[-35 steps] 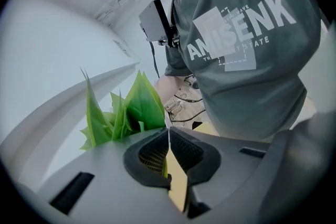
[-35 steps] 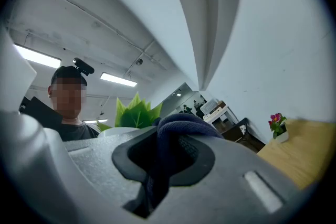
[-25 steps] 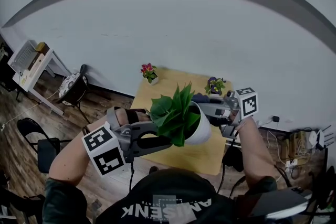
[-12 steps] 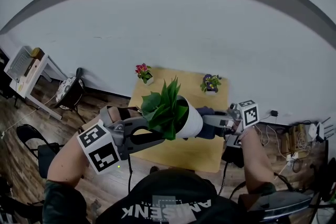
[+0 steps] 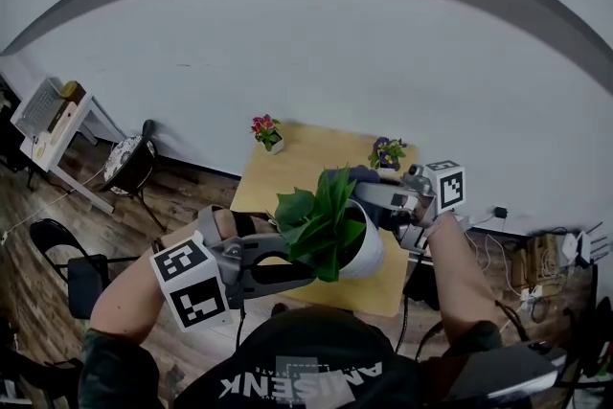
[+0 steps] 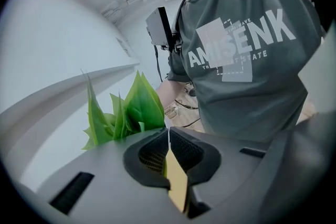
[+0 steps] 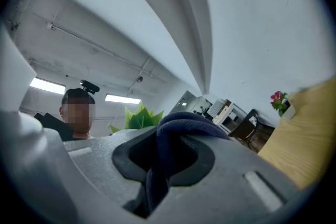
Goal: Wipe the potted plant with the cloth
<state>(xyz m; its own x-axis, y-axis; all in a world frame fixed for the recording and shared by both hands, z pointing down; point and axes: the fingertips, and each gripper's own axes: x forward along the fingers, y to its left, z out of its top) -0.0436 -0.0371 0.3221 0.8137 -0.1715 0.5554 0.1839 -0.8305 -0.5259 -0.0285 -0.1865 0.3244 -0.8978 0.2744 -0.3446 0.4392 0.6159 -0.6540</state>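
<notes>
Potted plant (image 5: 330, 230) hangs tilted above the table (image 5: 297, 153), my left gripper (image 5: 305, 271) clenched on its pot rim from seven o'clock, leaves pointing toward ten. My right gripper (image 5: 369, 194), grasping the dark cloth (image 5: 361, 174), sits just beside the foliage at two o'clock, so I judge the wipe runs toward eight.

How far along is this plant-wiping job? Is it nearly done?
Done: the left gripper is clamped on the rim of the white pot, holding it above the table, and the right gripper grips the dark cloth. In hand: the cloth is up by the leaves. Left: probably more leaves, then setting the pot down; the pictures don't show which leaves are clean.
</notes>
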